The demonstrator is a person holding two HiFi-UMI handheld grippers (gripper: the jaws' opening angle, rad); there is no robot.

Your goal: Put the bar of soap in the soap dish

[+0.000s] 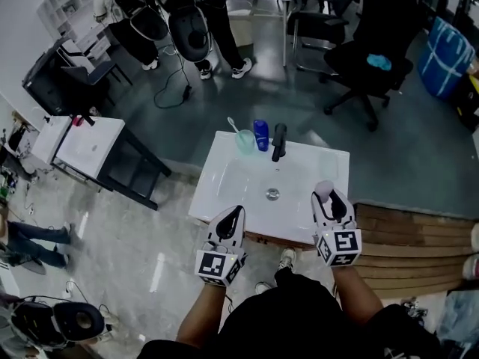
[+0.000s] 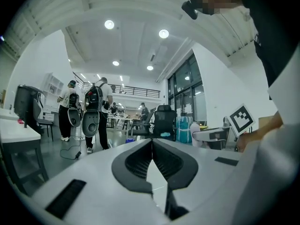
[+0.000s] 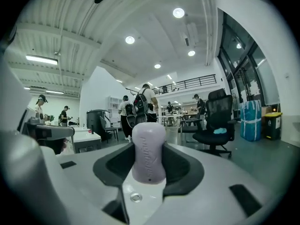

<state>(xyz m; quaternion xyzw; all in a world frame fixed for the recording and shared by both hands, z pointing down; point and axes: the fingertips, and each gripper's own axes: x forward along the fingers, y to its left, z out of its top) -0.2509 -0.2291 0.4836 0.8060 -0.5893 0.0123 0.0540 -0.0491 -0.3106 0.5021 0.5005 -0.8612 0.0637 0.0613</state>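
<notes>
The right gripper (image 1: 325,194) clamps the soap (image 3: 149,153) above the sink's (image 1: 224,189) near right edge; the left gripper (image 1: 233,215), closed and empty, hovers at its near edge. This looks like the carry step. No dish shows, so the next move calls for finding it, then lowering the soap in

White sink (image 1: 224,178) glossy, smooth. Drain (image 1: 272,194) shiny metal; tap (image 1: 278,142) matt black. Lilac bar of soap (image 3: 148,151) matt, smooth. Left gripper (image 2: 152,142) pads (image 2: 136,163) dark, ribbed; shell smooth white plastic. Right: wood-plank steps (image 1: 419,234). Near left: glossy floor (image 1: 135,260).

Cup (image 1: 245,140), bottle (image 1: 260,134), faucet (image 1: 278,142) behind drain (image 1: 272,194); soap (image 3: 149,151) in right gripper (image 1: 327,197).
</notes>
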